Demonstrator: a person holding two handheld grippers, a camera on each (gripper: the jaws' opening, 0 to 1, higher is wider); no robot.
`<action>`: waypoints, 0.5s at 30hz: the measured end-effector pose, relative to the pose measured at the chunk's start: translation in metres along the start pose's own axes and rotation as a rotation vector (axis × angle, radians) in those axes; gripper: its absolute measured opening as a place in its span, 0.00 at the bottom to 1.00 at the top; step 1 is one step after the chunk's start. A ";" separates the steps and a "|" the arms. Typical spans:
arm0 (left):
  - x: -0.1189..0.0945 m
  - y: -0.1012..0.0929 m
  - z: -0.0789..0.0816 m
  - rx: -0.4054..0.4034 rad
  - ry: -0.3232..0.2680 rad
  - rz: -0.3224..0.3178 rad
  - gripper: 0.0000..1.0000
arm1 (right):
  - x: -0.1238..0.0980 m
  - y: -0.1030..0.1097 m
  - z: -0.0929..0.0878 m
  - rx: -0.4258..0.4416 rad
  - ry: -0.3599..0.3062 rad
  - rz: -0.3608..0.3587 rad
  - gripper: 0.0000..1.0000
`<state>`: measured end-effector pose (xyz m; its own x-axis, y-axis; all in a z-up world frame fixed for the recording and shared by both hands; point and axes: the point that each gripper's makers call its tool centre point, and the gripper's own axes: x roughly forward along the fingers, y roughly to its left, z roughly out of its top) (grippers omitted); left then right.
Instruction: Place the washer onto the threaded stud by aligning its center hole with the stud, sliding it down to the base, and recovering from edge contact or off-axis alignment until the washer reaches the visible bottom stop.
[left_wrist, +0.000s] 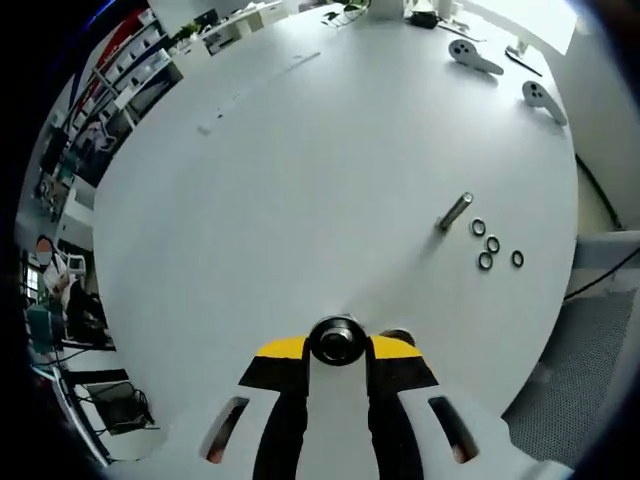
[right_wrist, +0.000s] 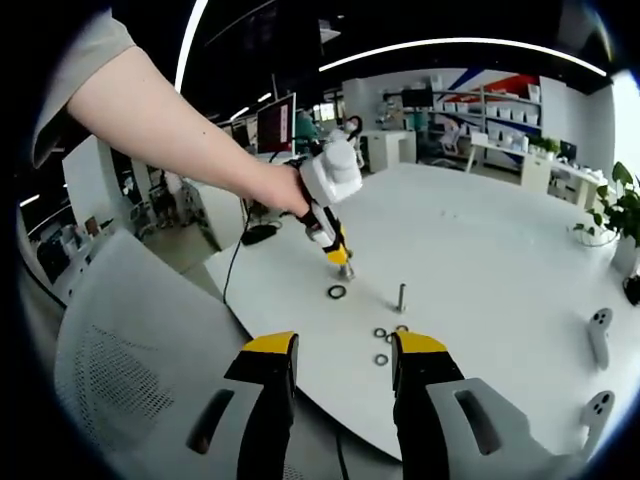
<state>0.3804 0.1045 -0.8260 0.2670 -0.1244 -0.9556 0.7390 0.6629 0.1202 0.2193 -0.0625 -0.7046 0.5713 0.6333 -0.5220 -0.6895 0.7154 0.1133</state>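
The threaded stud (left_wrist: 455, 211) stands upright on the white table (left_wrist: 300, 180), with several dark washers (left_wrist: 492, 243) loose beside it. My left gripper (left_wrist: 336, 350) is shut on a round metal washer (left_wrist: 336, 338), well short of the stud. In the right gripper view a hand holds the left gripper (right_wrist: 343, 262) pointing down at the table, left of the stud (right_wrist: 402, 297). A dark ring (right_wrist: 337, 292) lies on the table just under its tip. My right gripper (right_wrist: 343, 365) is open, with nothing between its fingers, near the table edge in front of the loose washers (right_wrist: 380, 332).
Two white handheld controllers (left_wrist: 476, 56) lie at the far side of the table. A white mesh chair (right_wrist: 130, 340) stands beside the near edge. Desks and shelves fill the room behind. Cables run along the floor.
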 end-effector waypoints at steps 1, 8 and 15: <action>0.002 0.000 -0.001 -0.004 0.000 -0.002 0.19 | 0.000 0.000 0.000 0.000 0.001 0.000 0.39; 0.015 -0.006 -0.005 -0.016 0.026 -0.006 0.19 | 0.000 -0.001 0.000 -0.002 0.003 -0.006 0.39; 0.026 -0.005 -0.010 -0.060 0.038 -0.009 0.19 | 0.000 -0.003 -0.001 0.000 0.005 -0.012 0.39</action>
<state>0.3776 0.1051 -0.8544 0.2358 -0.1027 -0.9663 0.7025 0.7051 0.0965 0.2205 -0.0648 -0.7055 0.5775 0.6229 -0.5277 -0.6823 0.7232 0.1069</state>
